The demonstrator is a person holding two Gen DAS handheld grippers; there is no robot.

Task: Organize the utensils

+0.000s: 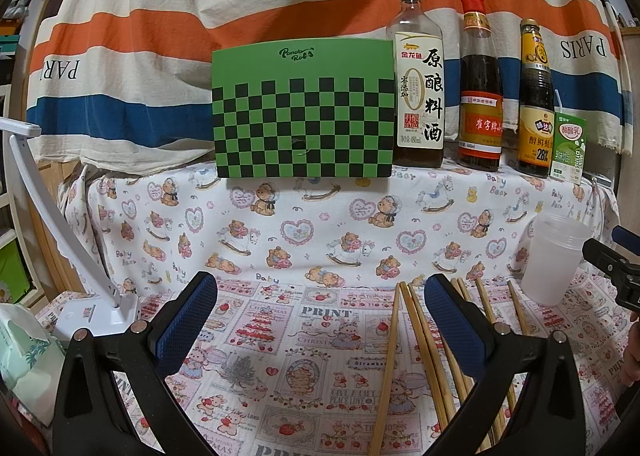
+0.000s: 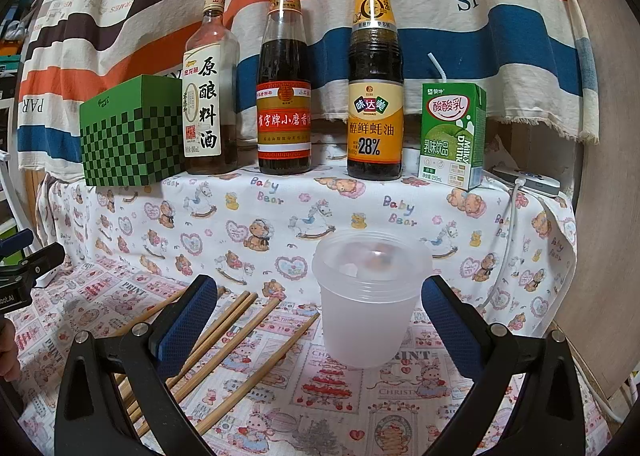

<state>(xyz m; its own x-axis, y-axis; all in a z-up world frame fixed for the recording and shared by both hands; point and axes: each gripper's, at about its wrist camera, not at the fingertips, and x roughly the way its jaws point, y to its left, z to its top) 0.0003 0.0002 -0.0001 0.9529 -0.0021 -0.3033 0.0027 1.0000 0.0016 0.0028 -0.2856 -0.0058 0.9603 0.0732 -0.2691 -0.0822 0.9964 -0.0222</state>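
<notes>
Several bamboo chopsticks [image 1: 416,352] lie loose on the patterned cloth, fanned out under and beside my left gripper's right finger. My left gripper [image 1: 320,320] is open above the cloth with nothing between its pads. A frosted plastic cup [image 2: 370,296] stands upright between the wide-open fingers of my right gripper [image 2: 320,320], which does not touch it. The same chopsticks [image 2: 236,340] lie to the cup's left, partly hidden by the right gripper's left finger. The cup [image 1: 554,256] also shows at the right of the left wrist view.
On a raised shelf at the back stand a green checkered box [image 1: 304,111], three sauce bottles [image 2: 286,83] and a green drink carton [image 2: 452,135]. A white lamp base [image 1: 96,312] sits at the left. A striped cloth hangs behind. A white cable [image 2: 508,240] runs down the right side.
</notes>
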